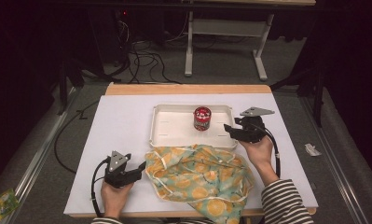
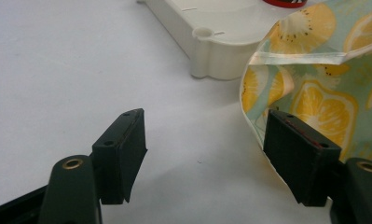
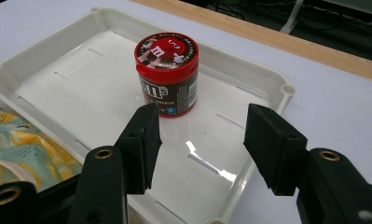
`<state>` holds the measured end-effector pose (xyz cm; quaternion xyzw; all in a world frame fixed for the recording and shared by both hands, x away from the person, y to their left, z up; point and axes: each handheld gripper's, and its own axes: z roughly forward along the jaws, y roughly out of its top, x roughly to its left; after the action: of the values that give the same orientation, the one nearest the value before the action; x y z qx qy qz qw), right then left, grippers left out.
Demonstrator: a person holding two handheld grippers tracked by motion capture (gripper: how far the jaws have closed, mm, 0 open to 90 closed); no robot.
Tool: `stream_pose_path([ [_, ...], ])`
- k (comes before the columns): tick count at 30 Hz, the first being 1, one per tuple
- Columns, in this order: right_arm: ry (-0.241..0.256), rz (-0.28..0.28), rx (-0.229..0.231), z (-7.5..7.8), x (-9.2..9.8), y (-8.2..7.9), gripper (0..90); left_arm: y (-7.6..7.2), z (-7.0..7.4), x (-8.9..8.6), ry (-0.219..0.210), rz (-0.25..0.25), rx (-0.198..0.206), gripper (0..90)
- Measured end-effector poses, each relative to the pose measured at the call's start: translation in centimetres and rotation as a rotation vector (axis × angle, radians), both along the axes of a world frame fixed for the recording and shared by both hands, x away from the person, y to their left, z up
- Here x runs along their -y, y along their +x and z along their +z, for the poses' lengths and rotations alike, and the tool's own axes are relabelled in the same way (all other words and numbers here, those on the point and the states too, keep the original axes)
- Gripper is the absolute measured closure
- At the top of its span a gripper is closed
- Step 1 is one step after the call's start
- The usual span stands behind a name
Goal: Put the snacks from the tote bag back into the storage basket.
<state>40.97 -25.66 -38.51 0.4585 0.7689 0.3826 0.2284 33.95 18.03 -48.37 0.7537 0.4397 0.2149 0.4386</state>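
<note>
The high view shows a white table [image 1: 118, 126] with a white tray [image 1: 172, 126] near its far middle, and a red candy tub [image 1: 202, 118] stands upright inside the tray, towards its right half. In front of the tray lies a crumpled cloth bag [image 1: 200, 175] with a print of orange and lemon slices; its far edge reaches the near wall of the tray. The left gripper [image 1: 138, 169] is held low at the left edge of the bag, and the right gripper [image 1: 228, 129] is at the right end of the tray, pointing to the tub. In the left gripper view, the left gripper [image 2: 204, 154] has its jaws wide apart and nothing is between them; the right jaw is just at the hem of the bag [image 2: 314, 79], but I cannot tell if it touches. The tray corner [image 2: 207, 51] is behind. In the right gripper view, the right gripper [image 3: 200, 149] is also wide open and empty, above the tray [image 3: 249, 84], and the tub [image 3: 167, 72] stands just beyond the jaws, apart from them.
</note>
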Motion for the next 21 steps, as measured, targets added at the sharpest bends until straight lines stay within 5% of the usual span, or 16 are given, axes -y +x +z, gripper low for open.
stream_pose_path([
  [21,0.052,-0.044,0.047,-0.4,4.0,-4.2,45.5,0.0,0.0,-0.1,-0.011,0.003,-0.004,30.1],
])
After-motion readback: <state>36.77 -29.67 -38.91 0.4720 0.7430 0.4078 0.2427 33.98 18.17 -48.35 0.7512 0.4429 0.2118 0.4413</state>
